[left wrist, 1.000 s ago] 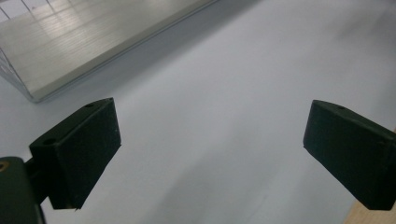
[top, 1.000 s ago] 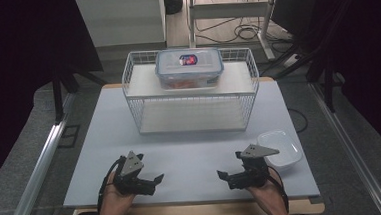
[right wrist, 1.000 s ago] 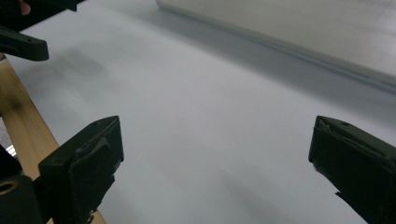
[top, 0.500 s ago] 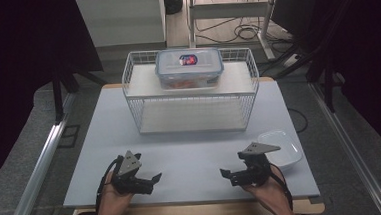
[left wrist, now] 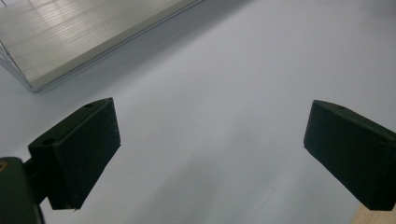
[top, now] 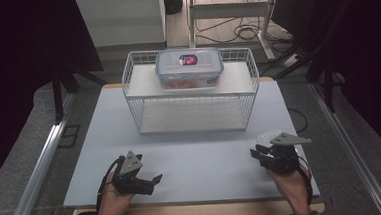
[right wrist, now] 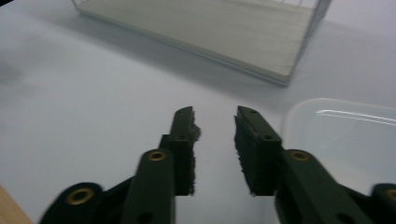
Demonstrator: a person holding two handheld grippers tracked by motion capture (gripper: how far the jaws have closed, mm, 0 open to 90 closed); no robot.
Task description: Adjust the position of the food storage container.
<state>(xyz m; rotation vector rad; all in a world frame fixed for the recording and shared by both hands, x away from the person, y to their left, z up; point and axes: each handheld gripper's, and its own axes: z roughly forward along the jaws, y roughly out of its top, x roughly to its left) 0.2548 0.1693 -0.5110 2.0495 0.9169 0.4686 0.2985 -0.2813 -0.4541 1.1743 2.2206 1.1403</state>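
My left gripper (top: pixel 150 179) rests near the white table's front left, open wide with nothing between its jaws (left wrist: pixel 210 135). At the front right, my right gripper (top: pixel 256 154) hovers just left of a clear plastic lid (top: pixel 267 136). Its jaws have just been closing and now stand a narrow gap apart, with nothing between them (right wrist: pixel 215 116). In the right gripper view the clear lid (right wrist: pixel 345 140) lies flat just right of the jaws. A clear food container (top: pixel 189 67) with a blue-rimmed lid sits on the upper shelf of a white wire rack (top: pixel 190 95).
The wire rack stands at the table's far middle, its lower shelf (right wrist: pixel 210 28) bare. A corner of that shelf (left wrist: pixel 93 32) lies ahead of the left jaws. Bare white tabletop (top: pixel 201 157) lies between the two grippers. Metal rails run along both sides of the table.
My right gripper has moved to the right and slightly up, toward the clear lid, and its jaws have narrowed from wide to a small gap. The left gripper has stayed put.
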